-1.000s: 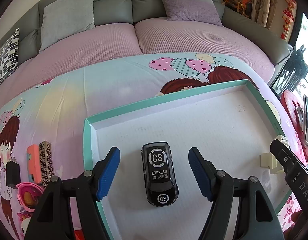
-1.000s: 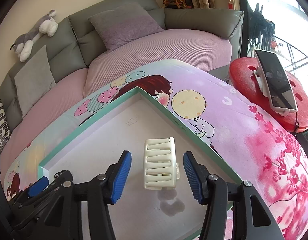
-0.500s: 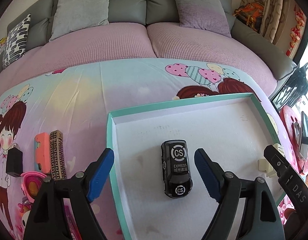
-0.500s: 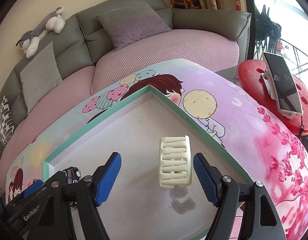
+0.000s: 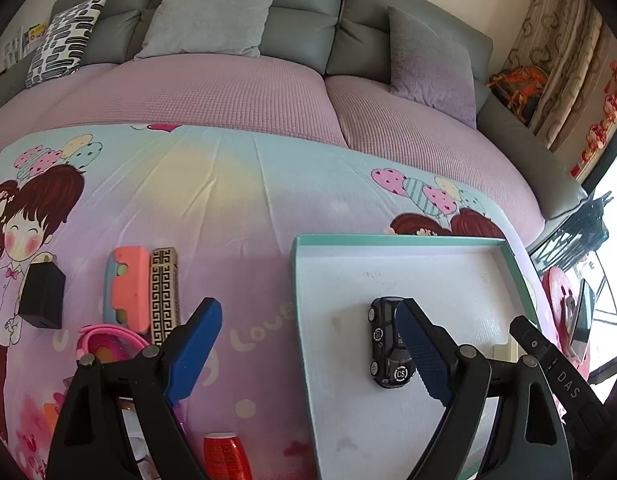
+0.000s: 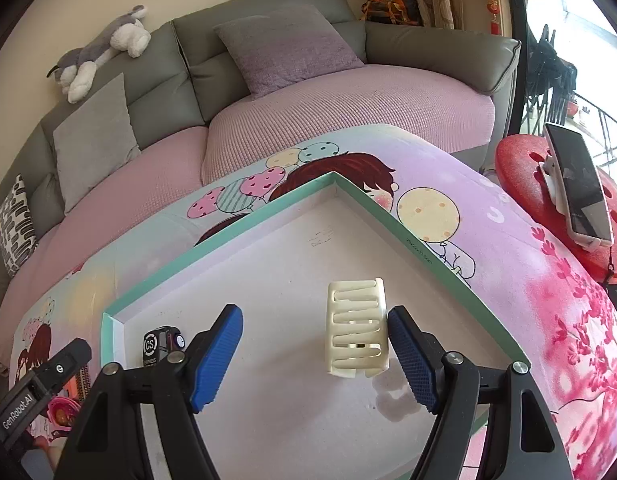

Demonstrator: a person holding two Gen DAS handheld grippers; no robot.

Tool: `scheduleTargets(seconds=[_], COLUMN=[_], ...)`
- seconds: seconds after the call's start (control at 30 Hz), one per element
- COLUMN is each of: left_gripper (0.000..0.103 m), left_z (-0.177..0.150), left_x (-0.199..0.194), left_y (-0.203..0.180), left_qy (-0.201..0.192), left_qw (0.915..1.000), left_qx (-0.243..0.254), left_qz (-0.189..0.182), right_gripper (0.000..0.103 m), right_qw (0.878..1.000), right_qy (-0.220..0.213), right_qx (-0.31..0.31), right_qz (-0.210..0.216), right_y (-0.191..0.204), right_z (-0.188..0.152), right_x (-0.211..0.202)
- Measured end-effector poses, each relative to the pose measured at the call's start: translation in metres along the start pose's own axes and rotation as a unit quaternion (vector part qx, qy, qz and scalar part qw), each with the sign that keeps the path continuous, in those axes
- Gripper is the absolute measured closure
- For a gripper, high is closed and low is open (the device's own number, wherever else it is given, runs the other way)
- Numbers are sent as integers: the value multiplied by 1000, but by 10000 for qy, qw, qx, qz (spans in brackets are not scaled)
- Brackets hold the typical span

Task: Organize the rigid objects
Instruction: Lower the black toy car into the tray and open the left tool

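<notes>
Toys go in the tray [image 6: 244, 220] — the car [image 5: 388, 344] lies near its left edge, the hair clip [image 6: 356, 330] toward its right edge. Left gripper [image 5: 308, 352] is opening, empty; right gripper [image 6: 314, 356] wide, gripping nothing — both items released.

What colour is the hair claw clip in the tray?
Cream white hair claw clip; clearest in the right wrist view.

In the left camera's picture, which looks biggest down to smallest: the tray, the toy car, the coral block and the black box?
1. Tray.
2. Coral block.
3. Toy car and black box look about alike; nearness to the lens makes ranking them unsure.
</notes>
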State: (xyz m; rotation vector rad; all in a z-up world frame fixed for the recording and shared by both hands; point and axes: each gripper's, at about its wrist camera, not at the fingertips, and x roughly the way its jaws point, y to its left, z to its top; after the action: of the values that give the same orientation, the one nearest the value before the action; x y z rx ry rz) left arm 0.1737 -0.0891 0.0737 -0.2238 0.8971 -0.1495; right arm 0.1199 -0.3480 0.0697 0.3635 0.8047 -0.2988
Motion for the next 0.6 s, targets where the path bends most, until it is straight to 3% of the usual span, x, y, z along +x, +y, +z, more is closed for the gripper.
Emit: scheduleTargets(seconds=[0.27, 0.6], left_gripper=[14, 14], left_z=[3, -1], left_x=[-19, -44], left_y=[42, 88], left_qy=[-154, -477], left_qw=[9974, 9926], left_qx=[-613, -1077], left_qz=[-337, -305], right_gripper=[25, 25], right_qw=[9992, 9962], right_qy=[-57, -20], right_qx=[-352, -742], right_qz=[158, 465], right_y=[28, 63], right_z=[-4, -13], right_x=[-4, -5])
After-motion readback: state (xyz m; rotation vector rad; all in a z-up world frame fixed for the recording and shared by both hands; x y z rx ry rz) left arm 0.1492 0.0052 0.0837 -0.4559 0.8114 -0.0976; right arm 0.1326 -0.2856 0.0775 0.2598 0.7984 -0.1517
